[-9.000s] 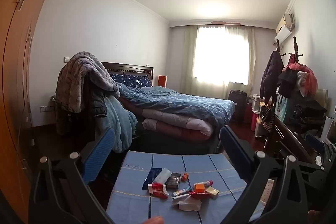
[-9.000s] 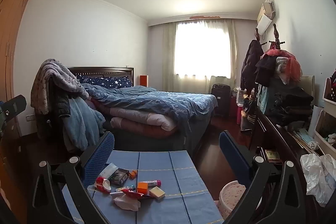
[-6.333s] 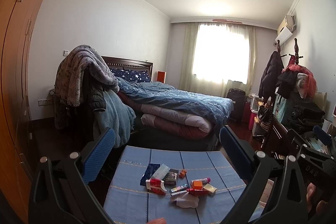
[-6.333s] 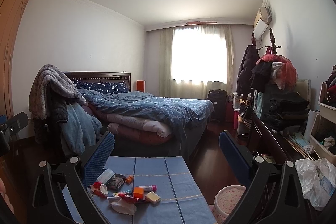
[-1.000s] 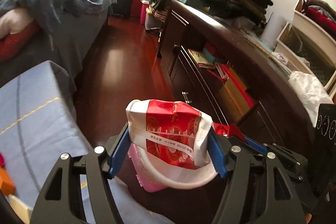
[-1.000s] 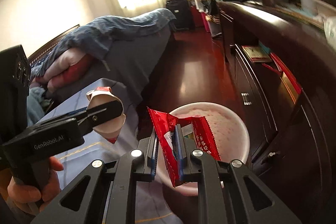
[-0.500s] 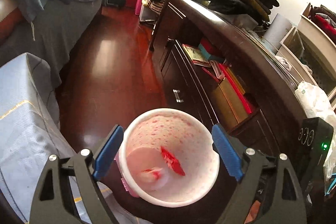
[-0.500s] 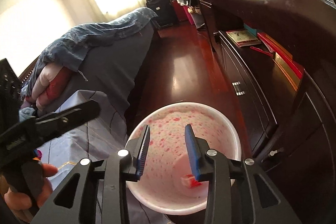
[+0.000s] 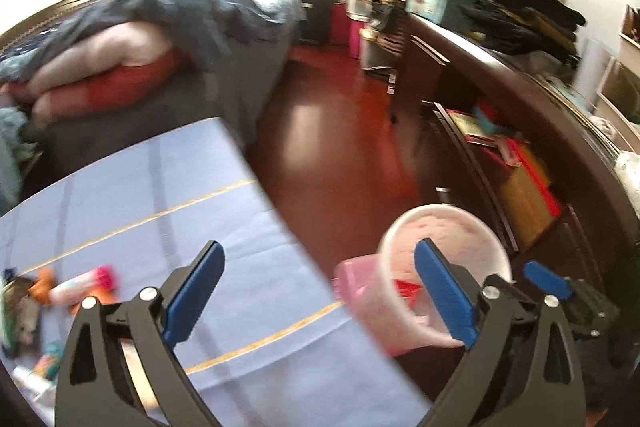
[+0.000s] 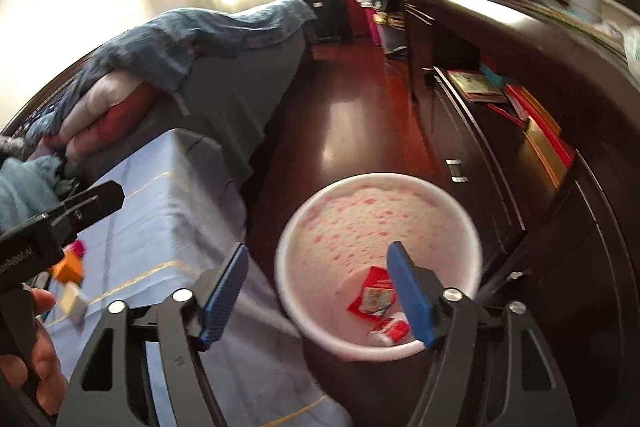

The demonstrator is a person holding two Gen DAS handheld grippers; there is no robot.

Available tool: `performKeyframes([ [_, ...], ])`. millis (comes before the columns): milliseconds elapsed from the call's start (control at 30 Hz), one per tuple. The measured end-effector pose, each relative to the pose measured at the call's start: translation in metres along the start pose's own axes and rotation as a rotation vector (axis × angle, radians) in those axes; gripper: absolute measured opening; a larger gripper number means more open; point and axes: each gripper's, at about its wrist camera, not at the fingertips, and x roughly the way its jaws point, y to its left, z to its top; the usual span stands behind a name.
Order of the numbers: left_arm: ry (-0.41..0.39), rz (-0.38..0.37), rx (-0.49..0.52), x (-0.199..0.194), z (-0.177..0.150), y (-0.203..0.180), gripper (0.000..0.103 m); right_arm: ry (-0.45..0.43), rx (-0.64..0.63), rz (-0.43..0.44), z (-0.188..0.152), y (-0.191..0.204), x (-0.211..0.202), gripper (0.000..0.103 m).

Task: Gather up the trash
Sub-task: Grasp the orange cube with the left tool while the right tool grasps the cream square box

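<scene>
Pink-speckled white plastic forms the round waste bin (image 10: 380, 223) that stands on the dark red wooden floor (image 10: 340, 115), between the table draped in a pale blue cloth with thin gold lines (image 9: 224, 227) and the long dark wooden cabinet (image 10: 540, 187). Inside the bin, at its bottom, lie a red square snack wrapper (image 10: 374, 297) and, just beside it toward the bin's near wall, a red and white crumpled wrapper (image 10: 390, 331). The right gripper (image 10: 318, 293) hangs above the bin with its blue-padded jaws spread wide and nothing between them; one blue pad (image 10: 412, 299) sits over the bin's inside, the other over the gap between bin and table. The left gripper (image 9: 320, 295) is to the table side of the bin, its jaws likewise released and wide apart, holding nothing; its view is blurred. In that view the bin (image 9: 444, 227) shows beside the table's edge, with a scrap of red (image 9: 408, 287) visible low inside it. On the blue cloth, on the side of the table far from the bin, remaining litter is scattered: a white tube with a pink cap (image 9: 86, 283), a small orange block (image 10: 68, 269) and a pale cream block (image 10: 72, 301); other pieces there are too blurred to tell. A bare hand (image 10: 42, 359) grips the left tool's black handle at the table side. Beyond the table, farther from the bin, a bed with a rumpled blue quilt (image 10: 208, 31) is in view.
</scene>
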Motion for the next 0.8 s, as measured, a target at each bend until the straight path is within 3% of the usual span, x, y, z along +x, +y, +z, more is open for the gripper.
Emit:
performKeyframes([
  [133,-0.011,0.086,-0.079,-0.026,-0.009,0.042,0.097,-0.002,-0.06,0.071,-0.004,0.035,-0.015,0.077],
  [267,-0.025,0.249,-0.191,-0.041,-0.018,0.086,0.099,-0.003,-0.127,0.137,-0.009,0.072,-0.027,0.078],
  [367,0.037,0.343,-0.268,-0.03,-0.023,0.116,0.099,-0.002,-0.155,0.167,-0.013,0.09,-0.032,0.078],
  [567,0.165,0.343,-0.37,0.019,-0.033,0.147,0.098,0.021,-0.209,0.199,-0.021,0.121,-0.035,0.078],
  [633,0.166,0.331,-0.379,0.027,-0.036,0.151,0.087,0.026,-0.225,0.202,-0.023,0.128,-0.036,0.078],
  [700,0.184,0.317,-0.386,0.034,-0.038,0.155,0.053,0.032,-0.243,0.206,-0.026,0.137,-0.037,0.078],
  [767,0.16,0.311,-0.377,0.031,-0.041,0.156,0.036,0.04,-0.263,0.205,-0.028,0.146,-0.034,0.078],
  [800,0.159,0.288,-0.389,0.029,-0.042,0.16,0.036,0.047,-0.271,0.205,-0.03,0.151,-0.031,0.078],
])
